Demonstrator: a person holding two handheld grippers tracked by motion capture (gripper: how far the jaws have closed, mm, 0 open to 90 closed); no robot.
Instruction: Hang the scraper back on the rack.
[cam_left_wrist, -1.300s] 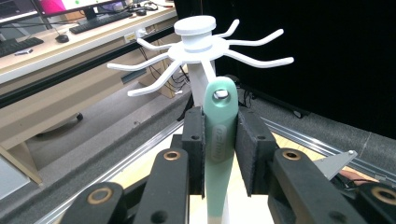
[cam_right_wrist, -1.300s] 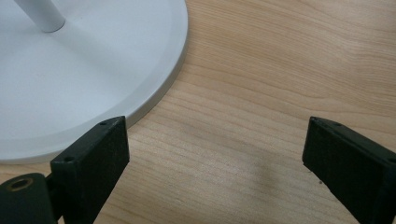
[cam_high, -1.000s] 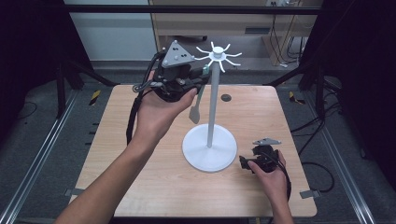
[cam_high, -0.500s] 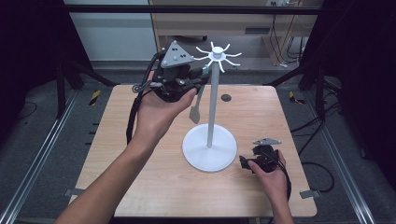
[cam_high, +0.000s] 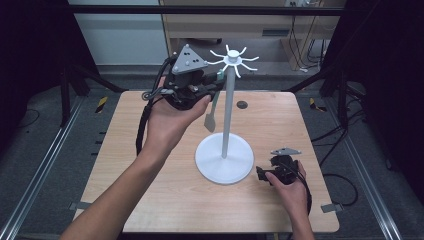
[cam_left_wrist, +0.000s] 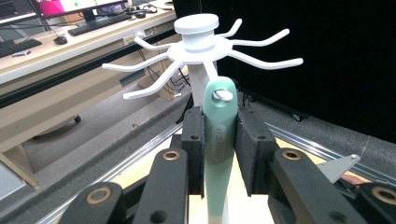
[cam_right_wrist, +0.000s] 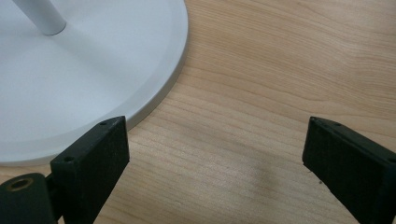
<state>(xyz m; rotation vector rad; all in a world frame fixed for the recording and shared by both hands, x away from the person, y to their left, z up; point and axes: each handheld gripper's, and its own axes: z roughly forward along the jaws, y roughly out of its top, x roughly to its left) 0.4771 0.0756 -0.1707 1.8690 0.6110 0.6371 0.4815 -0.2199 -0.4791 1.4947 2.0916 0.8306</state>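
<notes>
A white stand (cam_high: 227, 115) with a ring of hooks (cam_high: 234, 58) on top rises from a round base (cam_high: 223, 162) at mid-table. My left gripper (cam_high: 216, 82) is raised beside the hooks, shut on the green handle (cam_left_wrist: 218, 140) of a utensil. The utensil's grey blade (cam_high: 210, 120) hangs down beside the pole. In the left gripper view (cam_left_wrist: 219, 119) a white hook tip sits in the hole at the handle's top, under the hook ring (cam_left_wrist: 201, 44). My right gripper (cam_high: 267, 172) rests on the table right of the base. Its jaws are open (cam_right_wrist: 215, 144) over bare wood, next to the base's rim (cam_right_wrist: 159, 93).
The wooden table (cam_high: 300, 125) has a small black round spot (cam_high: 242, 104) behind the stand. Metal rails (cam_high: 45, 165) run along both sides below the table. A wooden shelf unit (cam_high: 220, 25) stands behind the table.
</notes>
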